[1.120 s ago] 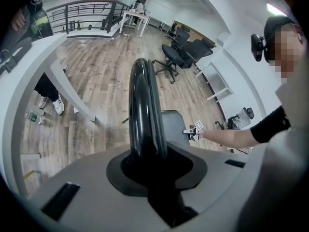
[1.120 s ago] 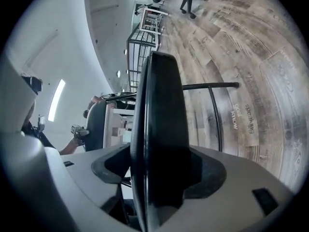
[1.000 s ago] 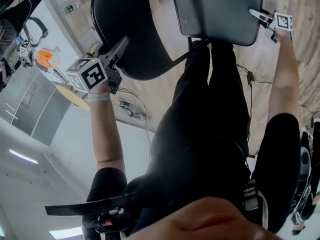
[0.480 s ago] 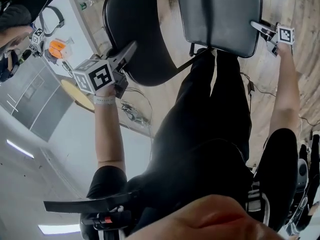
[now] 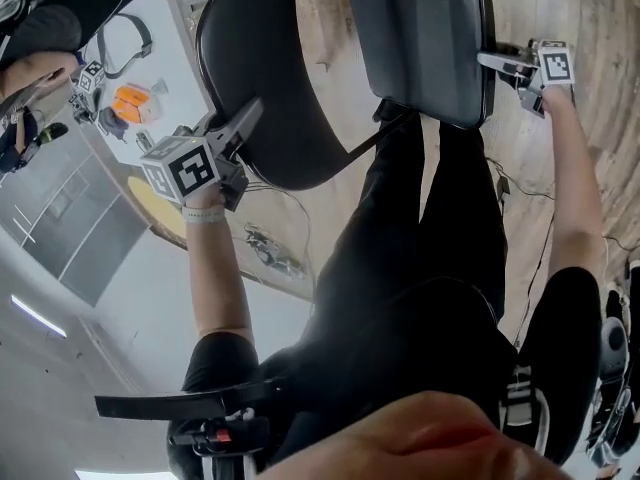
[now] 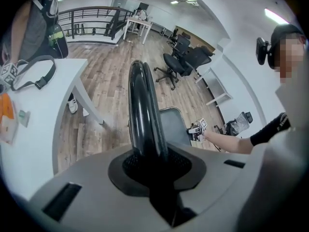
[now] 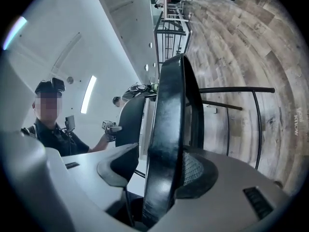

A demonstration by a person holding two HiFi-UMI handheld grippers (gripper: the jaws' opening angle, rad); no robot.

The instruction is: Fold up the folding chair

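The folding chair has a rounded black backrest [image 5: 270,68] and a dark padded seat [image 5: 420,38]. My left gripper [image 5: 245,116] is shut on the backrest's lower rim, which runs as a black band [image 6: 142,110] up between its jaws [image 6: 149,163]. My right gripper [image 5: 495,63] reaches level onto the seat's right edge. That edge [image 7: 169,120] stands between its closing jaws [image 7: 159,173]: the right pad lies against it and a gap shows at the left pad. The backrest [image 7: 129,117] rises behind the seat. The black tube legs [image 7: 236,90] hang over the wooden floor.
A white table [image 5: 150,58] with an orange item [image 5: 130,100] and straps stands left of the chair. Cables [image 5: 270,248] lie on the floor beside my legs. Office chairs [image 6: 186,62] and a railing [image 6: 87,21] stand farther off.
The seat has swung up and leftward, closer to the backrest, with the right gripper following its edge. The left gripper has risen a little with the backrest.
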